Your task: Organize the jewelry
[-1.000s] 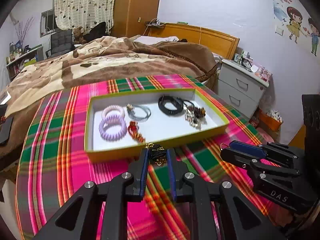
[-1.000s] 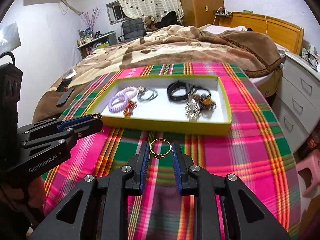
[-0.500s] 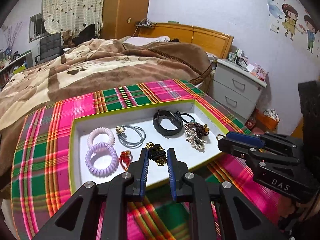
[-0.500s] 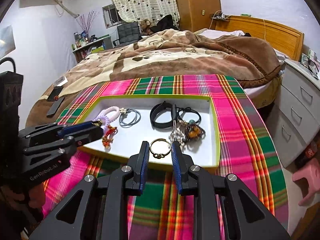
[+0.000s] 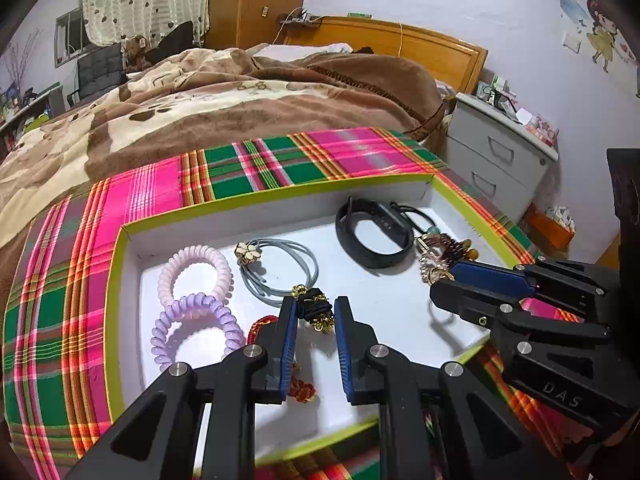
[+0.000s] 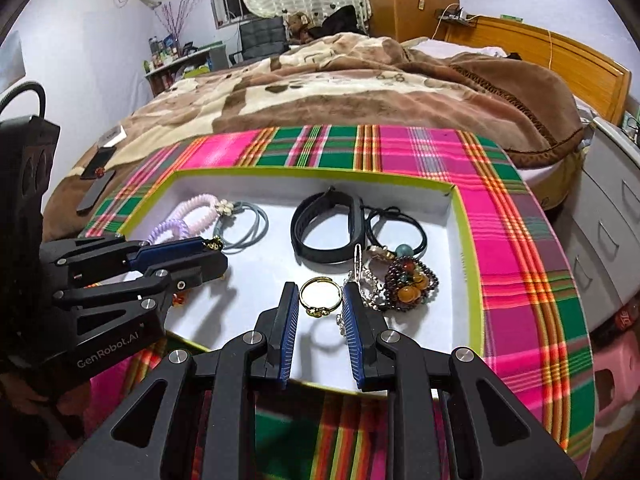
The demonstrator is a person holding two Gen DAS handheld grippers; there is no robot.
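Note:
A white tray with a lime rim (image 5: 120, 240) (image 6: 464, 240) lies on a plaid cloth. My left gripper (image 5: 314, 314) is shut on a black hair tie with gold charms (image 5: 316, 310) and holds it over the tray's front middle. My right gripper (image 6: 320, 300) is shut on a gold ring (image 6: 319, 298) and holds it over the tray's front, left of a beaded bracelet (image 6: 408, 284). In the tray lie two coil hair ties (image 5: 196, 308), a grey hair tie with a flower (image 5: 276, 268), a black band (image 5: 374, 236) and a red charm (image 5: 260, 326).
The plaid cloth (image 6: 520, 248) covers a small table at the foot of a bed with a brown blanket (image 5: 240, 100). A white drawer cabinet (image 5: 496, 160) stands to the right. A pink stool (image 6: 616, 364) sits low on the right.
Both grippers have moved forward from above the cloth to above the tray, each still holding its piece, and have come lower and closer to the tray floor.

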